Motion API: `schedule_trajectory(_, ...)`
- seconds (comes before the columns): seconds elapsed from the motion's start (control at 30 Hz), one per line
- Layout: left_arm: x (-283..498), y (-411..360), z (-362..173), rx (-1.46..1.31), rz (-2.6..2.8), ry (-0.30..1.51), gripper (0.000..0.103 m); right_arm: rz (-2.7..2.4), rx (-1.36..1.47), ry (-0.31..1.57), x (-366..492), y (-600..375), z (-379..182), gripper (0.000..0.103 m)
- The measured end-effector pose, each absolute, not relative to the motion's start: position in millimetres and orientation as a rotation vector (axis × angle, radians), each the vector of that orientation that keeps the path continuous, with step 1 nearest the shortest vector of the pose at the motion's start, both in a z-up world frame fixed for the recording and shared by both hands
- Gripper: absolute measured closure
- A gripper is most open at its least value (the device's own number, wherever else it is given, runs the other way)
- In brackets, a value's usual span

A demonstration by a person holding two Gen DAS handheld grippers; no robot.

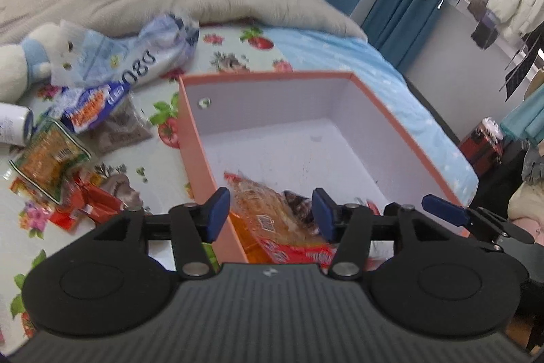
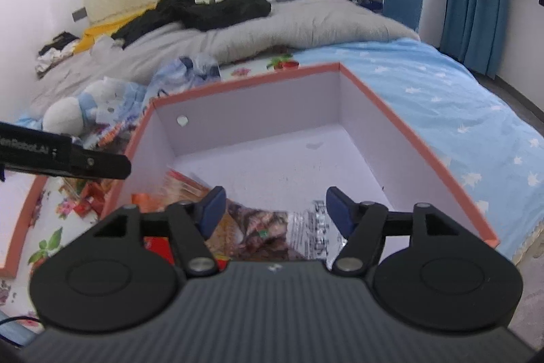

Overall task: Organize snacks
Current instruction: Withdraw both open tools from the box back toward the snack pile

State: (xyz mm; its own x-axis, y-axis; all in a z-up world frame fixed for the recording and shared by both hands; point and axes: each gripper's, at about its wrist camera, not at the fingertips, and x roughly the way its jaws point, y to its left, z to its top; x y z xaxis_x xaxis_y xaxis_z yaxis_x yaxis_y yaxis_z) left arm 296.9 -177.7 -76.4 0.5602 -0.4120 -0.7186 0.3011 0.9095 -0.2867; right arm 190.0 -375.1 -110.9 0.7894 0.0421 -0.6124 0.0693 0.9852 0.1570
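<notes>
Bedsheet clutter waits while you hover both grippers, left (image 1: 270, 213) and right (image 2: 275, 210), jaws released, over packets (image 2: 272, 227) dropped in the box (image 1: 401, 121) for tidying.

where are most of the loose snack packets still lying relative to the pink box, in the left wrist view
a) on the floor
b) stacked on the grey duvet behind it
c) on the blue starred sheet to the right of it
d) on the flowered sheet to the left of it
d: the loose snack packets lie scattered on the flowered sheet to the left of the pink box.
</notes>
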Motion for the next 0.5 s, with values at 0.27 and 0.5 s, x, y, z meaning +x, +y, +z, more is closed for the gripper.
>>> schedule_trajectory(0.27, 261.4, -151.6, -20.5, -0.15, -0.416, 0.741, 0.044, 0.018, 0.189, 0.52, 168.9, -364.3, -57.7, 0.036)
schedule_trajectory(0.5, 220.2, -121.1, 20.8, -0.113, -0.356, 0.615, 0.044, 0.086, 0.177, 0.409, 146.5, -343.1, -17.4, 0.036)
